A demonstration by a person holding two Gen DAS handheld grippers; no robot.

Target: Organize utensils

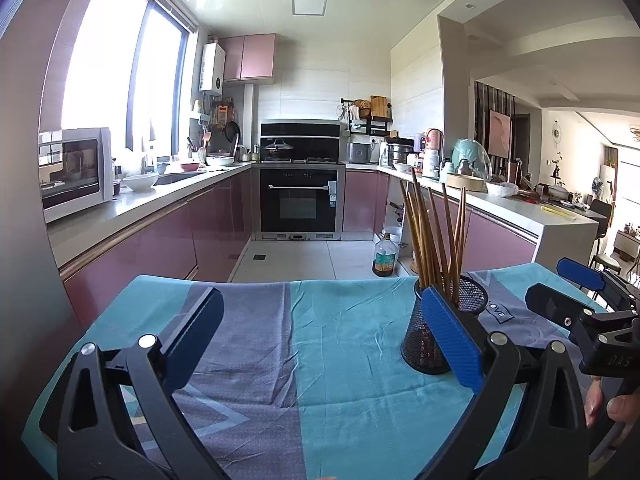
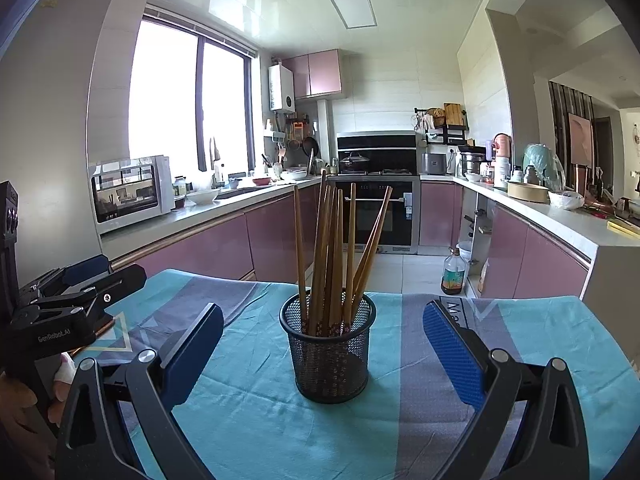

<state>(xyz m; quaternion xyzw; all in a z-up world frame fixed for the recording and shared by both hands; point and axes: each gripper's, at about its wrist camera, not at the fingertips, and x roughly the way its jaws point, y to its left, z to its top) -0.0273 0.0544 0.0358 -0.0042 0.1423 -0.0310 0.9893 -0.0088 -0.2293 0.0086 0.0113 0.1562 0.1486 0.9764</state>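
A black mesh cup (image 2: 328, 360) stands upright on the teal and grey tablecloth (image 2: 260, 412), holding several brown wooden chopsticks (image 2: 332, 240) that fan out of its top. My right gripper (image 2: 322, 320) is open, its blue-padded fingers on either side of the cup and a little short of it, touching nothing. In the left wrist view the cup (image 1: 474, 294) sits right of centre, partly hidden behind my right-hand finger. The chopsticks (image 1: 432, 232) rise above it. My left gripper (image 1: 324, 332) is open over bare cloth. The right gripper (image 1: 560, 288) shows at the far right.
The table's far edge (image 2: 320, 292) drops to a tiled kitchen floor with an oil bottle (image 2: 454, 276) on it. Pink cabinets, an oven and cluttered counters lie well beyond. A hand (image 1: 616, 408) holds the right gripper's handle. The left gripper (image 2: 80, 288) sits at the cloth's left edge.
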